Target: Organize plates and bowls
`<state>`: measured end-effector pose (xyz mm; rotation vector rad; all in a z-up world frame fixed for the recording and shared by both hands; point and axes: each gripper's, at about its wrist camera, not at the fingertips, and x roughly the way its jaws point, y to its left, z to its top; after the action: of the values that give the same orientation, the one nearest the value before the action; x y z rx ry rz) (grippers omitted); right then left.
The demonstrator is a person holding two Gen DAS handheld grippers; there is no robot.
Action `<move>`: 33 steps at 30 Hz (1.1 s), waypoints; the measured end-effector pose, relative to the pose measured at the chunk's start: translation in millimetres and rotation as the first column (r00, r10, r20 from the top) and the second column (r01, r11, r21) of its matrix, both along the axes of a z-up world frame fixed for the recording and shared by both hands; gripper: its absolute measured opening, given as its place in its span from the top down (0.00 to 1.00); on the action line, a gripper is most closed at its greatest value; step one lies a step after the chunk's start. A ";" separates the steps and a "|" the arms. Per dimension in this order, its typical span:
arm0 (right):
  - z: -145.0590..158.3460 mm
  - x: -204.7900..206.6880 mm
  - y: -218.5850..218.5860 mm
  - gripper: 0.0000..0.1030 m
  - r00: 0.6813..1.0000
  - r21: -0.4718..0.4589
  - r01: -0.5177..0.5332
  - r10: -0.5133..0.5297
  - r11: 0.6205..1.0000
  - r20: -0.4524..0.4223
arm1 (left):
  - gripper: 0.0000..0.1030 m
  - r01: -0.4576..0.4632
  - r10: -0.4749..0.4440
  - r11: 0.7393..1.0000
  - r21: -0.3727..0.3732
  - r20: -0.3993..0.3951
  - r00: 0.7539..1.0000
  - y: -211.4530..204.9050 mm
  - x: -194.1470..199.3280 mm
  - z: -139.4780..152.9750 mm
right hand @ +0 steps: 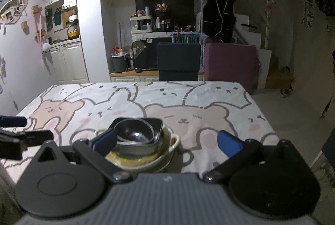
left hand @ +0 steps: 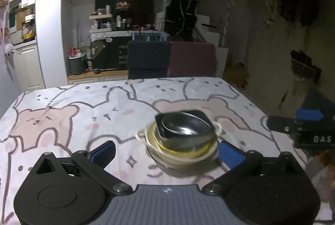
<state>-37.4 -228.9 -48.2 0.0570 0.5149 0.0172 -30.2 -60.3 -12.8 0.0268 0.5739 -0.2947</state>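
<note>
A stack of dishes stands on the bear-print tablecloth (left hand: 62, 112): a round dark bowl (left hand: 185, 127) nested in a dark squarish bowl (left hand: 201, 115), set in a cream two-handled dish (left hand: 180, 151) on a pale plate. My left gripper (left hand: 167, 150) is open just in front of the stack, its right fingertip beside the dish. In the right wrist view the same round bowl (right hand: 134, 130) sits in the squarish bowl (right hand: 156, 121) and cream dish (right hand: 144, 160). My right gripper (right hand: 167, 142) is open, its left fingertip overlapping the stack's left side. Nothing is held.
The right gripper's body (left hand: 303, 130) shows at the table's right edge in the left wrist view; the left gripper's body (right hand: 18, 137) shows at the left in the right wrist view. A dark chair (right hand: 178, 61) and a purple chair (right hand: 230, 63) stand behind the table.
</note>
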 end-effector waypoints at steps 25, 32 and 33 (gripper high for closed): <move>-11.9 -44.2 5.7 0.00 1.000 -0.064 -0.008 0.008 0.998 0.000 | 0.00 -0.094 0.094 0.995 0.036 0.016 0.995 19.1 -36.3 -21.4; -15.3 -46.5 5.6 0.00 1.000 -0.049 -0.011 0.011 0.999 0.001 | 0.00 -0.096 0.095 0.995 0.033 0.015 0.995 20.1 -36.8 -21.7; -15.6 -45.9 6.3 0.00 1.000 -0.051 -0.011 0.011 0.999 0.000 | 0.00 -0.095 0.094 0.995 0.030 0.016 0.995 20.0 -36.9 -21.4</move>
<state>-83.2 -222.6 -63.7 0.0042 0.5151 0.0151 -67.1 -40.3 -34.2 0.0309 0.5633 -0.1934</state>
